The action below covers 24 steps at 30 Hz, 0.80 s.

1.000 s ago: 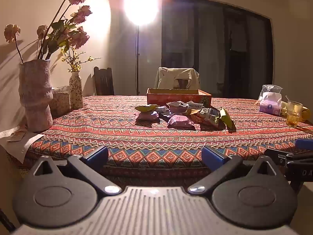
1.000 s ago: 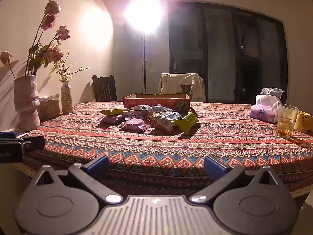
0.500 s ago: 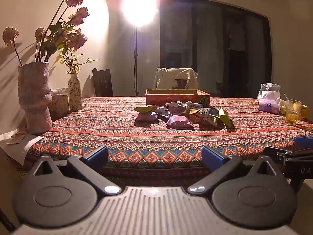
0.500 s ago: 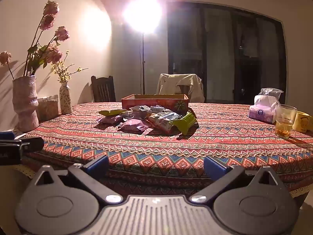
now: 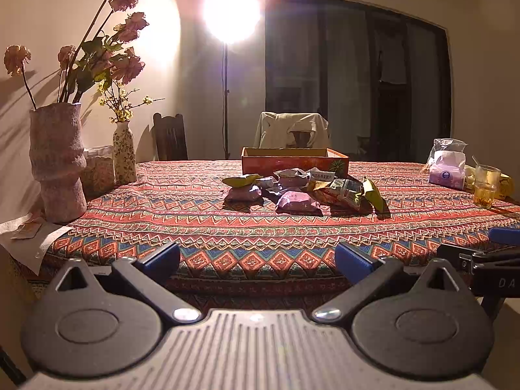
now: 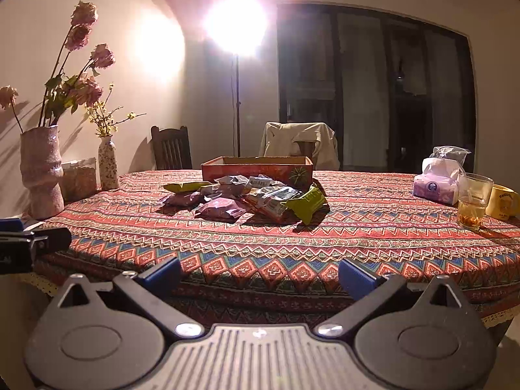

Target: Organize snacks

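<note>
Two sets of tongs hovering at the near edge of the counter (image 5: 247, 227), well short of the snacks; left tongs (image 5: 256, 258) spread wide, blue fingertips (image 5: 161, 256) far apart, gripping nothing; right tongs (image 6: 260, 271) likewise gaping wide, empty, blue fingertips (image 6: 356, 276) showing on either side of the patterned cloth edge; each set of tongs peeking into the other's view at the frame's side.

Lying mid-counter: snack pile (image 5: 302, 190), a loose heap of packets, sitting just in front of the red box (image 5: 294, 161) and touching or nearly touching its front wall; purple packet (image 5: 299, 202) resting nearest the camera; second purple packet (image 5: 243, 193) lying to its left; green packet (image 5: 372, 195) tilting up at the pile's right end; yellow-green packet (image 5: 242, 180) lying flat at the back left; box interior hidden from this low angle, contents impossible to tell.

Standing at the counter's left: large rough vase (image 5: 57, 162) holding dried roses, small patterned vase (image 5: 124, 154) beside it; sitting at the right: tissue pack (image 5: 447, 172), glass (image 5: 486, 187) holding amber liquid, yellow mug (image 6: 505, 202) just behind it.

Glowing behind: floor lamp (image 5: 231, 11); standing past the far edge: chair (image 5: 292, 130) draped in pale cloth.
</note>
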Tool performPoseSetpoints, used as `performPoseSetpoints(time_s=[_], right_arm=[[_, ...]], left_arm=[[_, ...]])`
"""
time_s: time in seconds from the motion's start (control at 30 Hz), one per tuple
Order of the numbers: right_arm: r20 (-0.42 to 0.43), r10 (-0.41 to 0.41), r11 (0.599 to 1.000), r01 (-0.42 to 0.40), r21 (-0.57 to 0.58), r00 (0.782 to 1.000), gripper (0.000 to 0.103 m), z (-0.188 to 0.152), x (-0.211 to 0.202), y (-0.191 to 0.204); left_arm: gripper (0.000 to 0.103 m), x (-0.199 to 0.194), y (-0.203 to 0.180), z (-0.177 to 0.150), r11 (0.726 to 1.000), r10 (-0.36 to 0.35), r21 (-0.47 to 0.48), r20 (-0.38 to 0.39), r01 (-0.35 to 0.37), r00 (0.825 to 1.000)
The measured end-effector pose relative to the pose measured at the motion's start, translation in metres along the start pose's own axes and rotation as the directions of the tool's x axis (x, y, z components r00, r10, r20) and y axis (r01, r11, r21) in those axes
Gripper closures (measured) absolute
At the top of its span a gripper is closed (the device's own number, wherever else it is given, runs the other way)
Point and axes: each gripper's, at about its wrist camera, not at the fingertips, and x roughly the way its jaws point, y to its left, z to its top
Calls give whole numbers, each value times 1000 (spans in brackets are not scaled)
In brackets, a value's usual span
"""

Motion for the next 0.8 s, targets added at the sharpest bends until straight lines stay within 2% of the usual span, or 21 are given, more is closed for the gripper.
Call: performPoseSetpoints(time_s=[0.8], right_arm=[[7,-3,1000,3,-2,1000,0,0,-3,1]], left_arm=[[0,0,-1,0,1000,-4,9,-1,4,1000]])
